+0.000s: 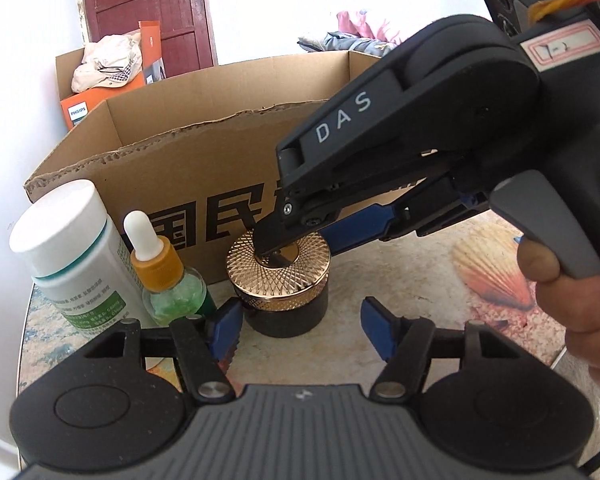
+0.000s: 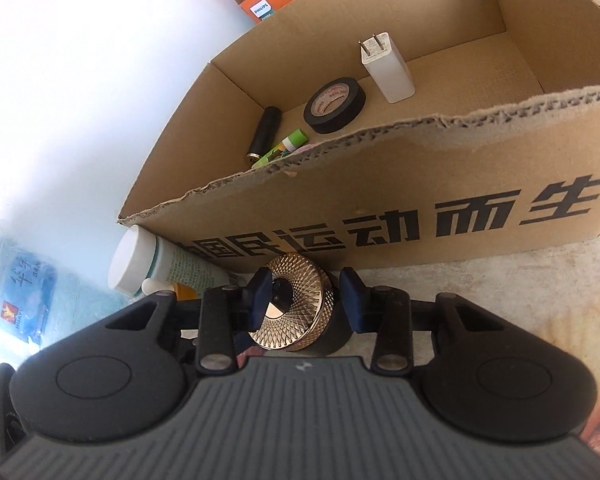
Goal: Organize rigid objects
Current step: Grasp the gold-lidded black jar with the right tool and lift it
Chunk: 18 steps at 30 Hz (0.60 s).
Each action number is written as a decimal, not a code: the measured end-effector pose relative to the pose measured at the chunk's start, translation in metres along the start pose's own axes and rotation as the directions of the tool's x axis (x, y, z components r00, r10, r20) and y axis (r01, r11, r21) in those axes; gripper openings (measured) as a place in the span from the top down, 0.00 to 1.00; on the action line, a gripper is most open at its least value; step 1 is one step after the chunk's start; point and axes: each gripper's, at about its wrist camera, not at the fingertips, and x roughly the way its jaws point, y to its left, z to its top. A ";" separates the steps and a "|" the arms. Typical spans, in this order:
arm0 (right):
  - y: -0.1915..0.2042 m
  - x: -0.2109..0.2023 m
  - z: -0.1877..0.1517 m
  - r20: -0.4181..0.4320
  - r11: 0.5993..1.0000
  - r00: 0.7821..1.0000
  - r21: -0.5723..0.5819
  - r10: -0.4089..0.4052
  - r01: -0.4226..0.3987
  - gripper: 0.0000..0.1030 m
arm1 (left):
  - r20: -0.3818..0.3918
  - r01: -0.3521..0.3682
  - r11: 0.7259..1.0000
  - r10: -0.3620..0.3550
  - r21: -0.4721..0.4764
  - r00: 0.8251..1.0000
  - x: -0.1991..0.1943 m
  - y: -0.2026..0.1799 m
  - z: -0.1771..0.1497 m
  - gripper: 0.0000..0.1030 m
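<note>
One cardboard box (image 2: 380, 200) is seen on the table (image 1: 420, 280), holding one charger (image 2: 386, 68), one tape roll (image 2: 334, 105) and two tubes. Outside it, one white bottle (image 1: 72, 248), one dropper bottle (image 1: 164, 280) and one jar (image 1: 282, 284) (gold-lidded) are stood. The jar is flanked by the right gripper (image 2: 306, 302), narrowed without visible contact. The left gripper (image 1: 300, 330) is held half open just before the jar, gripping nothing.

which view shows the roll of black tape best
The right wrist view: it looks down into the cardboard box, where the tape roll lies flat beside the white charger. In the left wrist view the box's front wall hides the tape completely.
</note>
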 end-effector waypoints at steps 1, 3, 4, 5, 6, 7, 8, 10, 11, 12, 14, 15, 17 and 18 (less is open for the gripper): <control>-0.001 -0.001 0.000 -0.002 1.000 1.000 0.001 -0.002 0.002 0.64 | -0.001 0.004 1.000 -0.004 0.005 1.000 0.000 -0.001 0.000 0.36; -0.003 -0.006 -0.001 -0.004 1.000 1.000 0.004 -0.009 0.009 0.64 | -0.003 0.015 1.000 -0.015 0.015 1.000 0.000 -0.006 0.002 0.36; -0.005 -0.008 -0.001 -0.003 1.000 1.000 0.007 -0.014 0.014 0.64 | -0.004 0.023 0.999 -0.023 0.022 1.000 0.000 -0.008 0.004 0.36; -0.007 -0.011 -0.001 -0.002 1.000 1.000 0.011 -0.019 0.019 0.63 | -0.005 0.030 0.999 -0.030 0.032 1.000 0.000 -0.011 0.005 0.36; -0.009 -0.014 -0.002 0.000 1.000 1.000 0.015 -0.024 0.024 0.63 | -0.004 0.038 0.998 -0.038 0.043 0.999 0.001 -0.013 0.006 0.36; -0.013 -0.019 -0.004 0.003 0.999 0.999 0.019 -0.032 0.031 0.63 | -0.003 0.047 0.997 -0.047 0.055 0.999 0.001 -0.015 0.006 0.36; -0.015 -0.023 -0.005 0.006 0.999 0.999 0.023 -0.037 0.037 0.62 | -0.003 0.055 0.996 -0.055 0.067 0.998 0.001 -0.019 0.006 0.36; -0.022 -0.032 -0.008 0.013 0.998 0.999 0.040 -0.049 0.049 0.62 | 0.001 0.073 0.993 -0.074 0.094 0.997 0.001 -0.027 0.007 0.36; -0.025 -0.037 -0.010 0.016 0.997 0.998 0.048 -0.055 0.054 0.62 | 0.003 0.083 0.991 -0.083 0.105 0.997 0.000 -0.031 0.007 0.36; -0.029 -0.042 -0.013 0.020 0.997 0.998 0.057 -0.061 0.059 0.62 | 0.005 0.093 0.989 -0.095 0.116 0.996 -0.001 -0.035 0.007 0.36; -0.036 -0.053 -0.018 0.029 0.995 0.997 0.076 -0.071 0.068 0.62 | 0.010 0.114 0.984 -0.116 0.139 0.993 -0.002 -0.043 0.008 0.36; -0.040 -0.058 -0.021 0.034 0.994 0.997 0.087 -0.075 0.071 0.62 | 0.010 0.127 0.980 -0.130 0.151 0.992 -0.003 -0.050 0.007 0.36; -0.048 -0.068 -0.028 0.044 0.991 0.995 0.107 -0.084 0.079 0.62 | 0.008 0.154 0.974 -0.158 0.165 0.987 -0.006 -0.059 0.005 0.36; -0.051 -0.073 -0.030 0.049 0.990 0.995 0.117 -0.086 0.079 0.62 | 0.006 0.165 0.972 -0.169 0.168 0.986 -0.006 -0.062 0.004 0.36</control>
